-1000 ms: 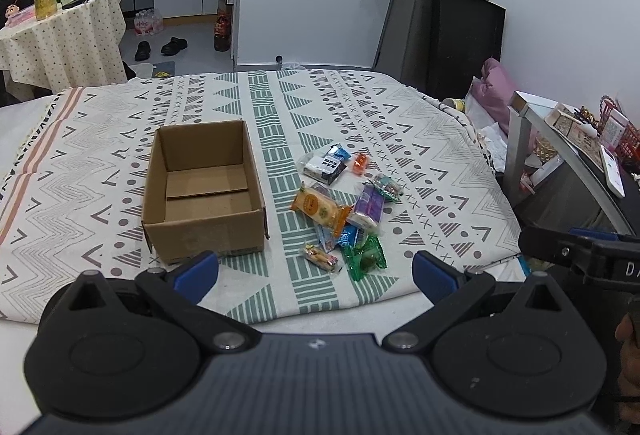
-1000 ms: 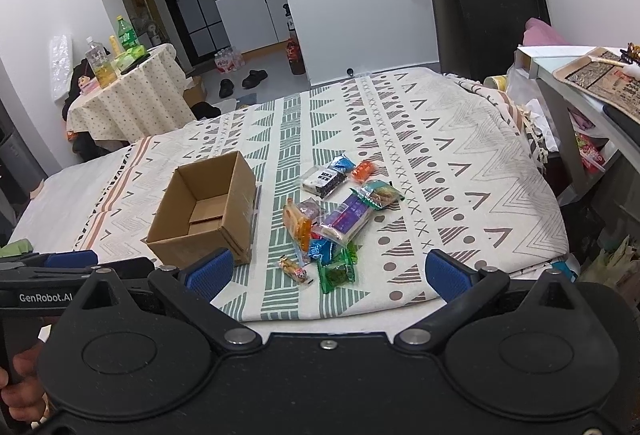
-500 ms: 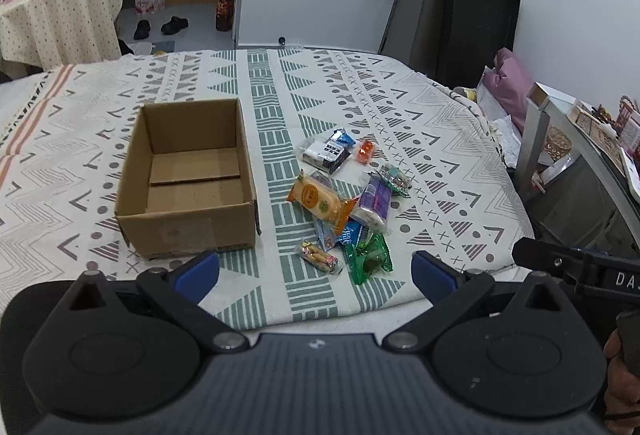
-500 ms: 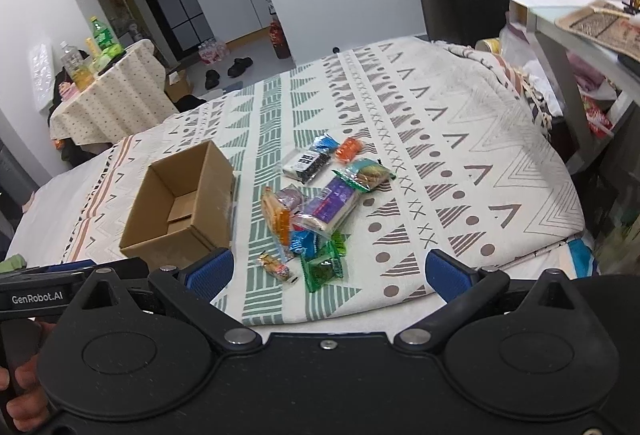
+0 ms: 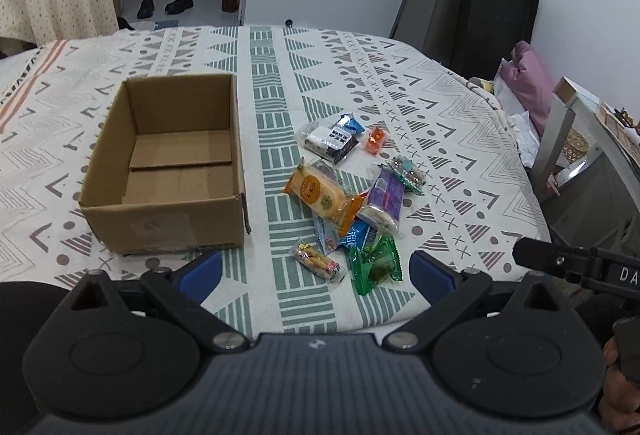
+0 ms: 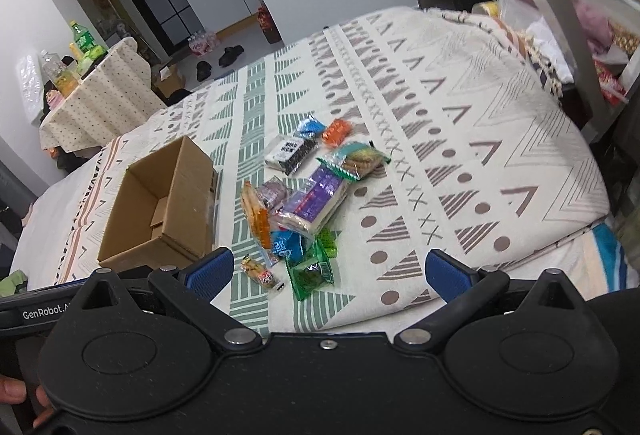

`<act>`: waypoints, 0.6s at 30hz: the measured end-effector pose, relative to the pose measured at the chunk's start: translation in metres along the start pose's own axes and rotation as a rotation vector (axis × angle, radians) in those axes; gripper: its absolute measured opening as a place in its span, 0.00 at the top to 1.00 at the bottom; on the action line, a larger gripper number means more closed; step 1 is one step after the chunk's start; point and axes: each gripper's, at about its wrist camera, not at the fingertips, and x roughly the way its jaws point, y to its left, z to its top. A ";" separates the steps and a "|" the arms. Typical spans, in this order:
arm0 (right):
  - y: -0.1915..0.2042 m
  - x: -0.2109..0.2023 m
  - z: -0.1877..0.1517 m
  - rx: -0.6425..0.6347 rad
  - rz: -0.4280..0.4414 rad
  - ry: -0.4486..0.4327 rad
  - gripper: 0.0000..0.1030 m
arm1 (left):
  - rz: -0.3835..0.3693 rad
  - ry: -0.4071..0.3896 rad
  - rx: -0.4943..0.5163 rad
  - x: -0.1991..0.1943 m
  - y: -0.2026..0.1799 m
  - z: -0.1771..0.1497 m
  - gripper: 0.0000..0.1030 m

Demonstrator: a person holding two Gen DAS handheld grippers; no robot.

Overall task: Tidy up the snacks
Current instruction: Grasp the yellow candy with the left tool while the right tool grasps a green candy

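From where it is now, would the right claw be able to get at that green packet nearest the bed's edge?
Probably yes. The right claw is open and holds nothing, and the green packet lies on top at the near edge of the snack pile, with nothing between them. It would need to move closer first.

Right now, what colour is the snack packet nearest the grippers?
Green packet, clearest in the left wrist view.

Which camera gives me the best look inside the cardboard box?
The left wrist view: the cardboard box faces it squarely, showing a bare floor. The right wrist view sees the box at an angle, with a wall hiding some floor.
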 end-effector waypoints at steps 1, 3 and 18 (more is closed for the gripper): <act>0.000 0.003 0.000 0.005 0.006 0.006 0.00 | -0.001 0.002 -0.003 0.004 0.000 0.000 0.03; -0.001 0.010 0.001 0.006 0.013 0.017 0.02 | 0.000 0.002 -0.008 0.010 -0.001 0.001 0.04; -0.021 0.080 0.004 0.162 0.089 0.187 0.32 | 0.034 0.106 -0.108 0.077 0.013 0.005 0.38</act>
